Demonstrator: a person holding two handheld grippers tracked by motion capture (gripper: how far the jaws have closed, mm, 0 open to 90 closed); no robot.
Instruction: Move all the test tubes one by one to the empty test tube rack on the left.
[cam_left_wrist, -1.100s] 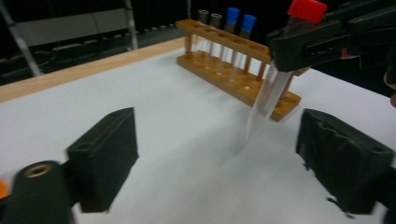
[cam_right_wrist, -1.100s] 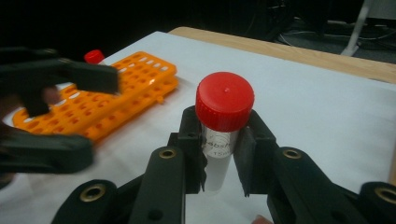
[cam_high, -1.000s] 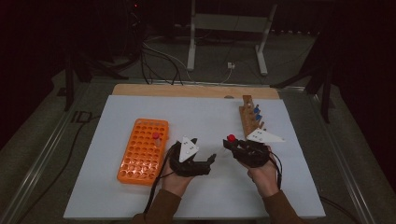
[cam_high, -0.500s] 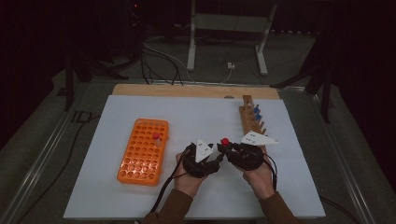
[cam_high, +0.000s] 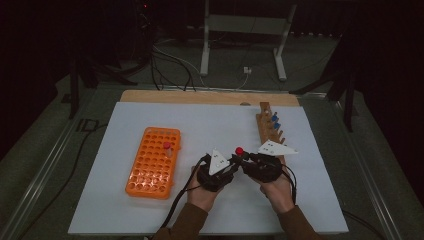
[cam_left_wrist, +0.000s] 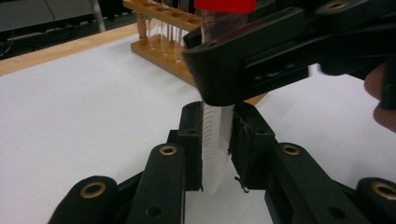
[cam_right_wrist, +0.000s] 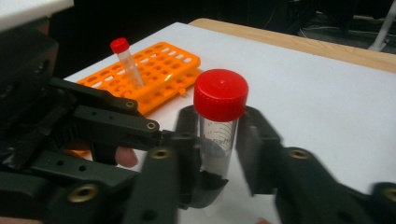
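A clear graduated tube with a red cap (cam_high: 239, 150) stands upright between my two grippers at the middle front of the white table. My left gripper (cam_left_wrist: 217, 149) is shut on its lower part (cam_left_wrist: 215, 154). My right gripper (cam_right_wrist: 217, 140) is around the upper part (cam_right_wrist: 218, 126), just under the cap. One of its jaws touches the tube. The other is blurred and stands a little off it. In the high view the left gripper (cam_high: 234, 164) and right gripper (cam_high: 242, 159) meet tip to tip.
An orange tube rack (cam_high: 150, 170) lies to the left with one red-capped tube (cam_high: 167, 147) in it. A wooden rack (cam_high: 270, 131) with blue-capped tubes stands at the right, just behind my right hand. A wooden board edges the table's far side.
Both grippers came together at the middle of the table. The left gripper's jaws went round the tube's lower part and shut, and the right gripper's jaws have begun to part.
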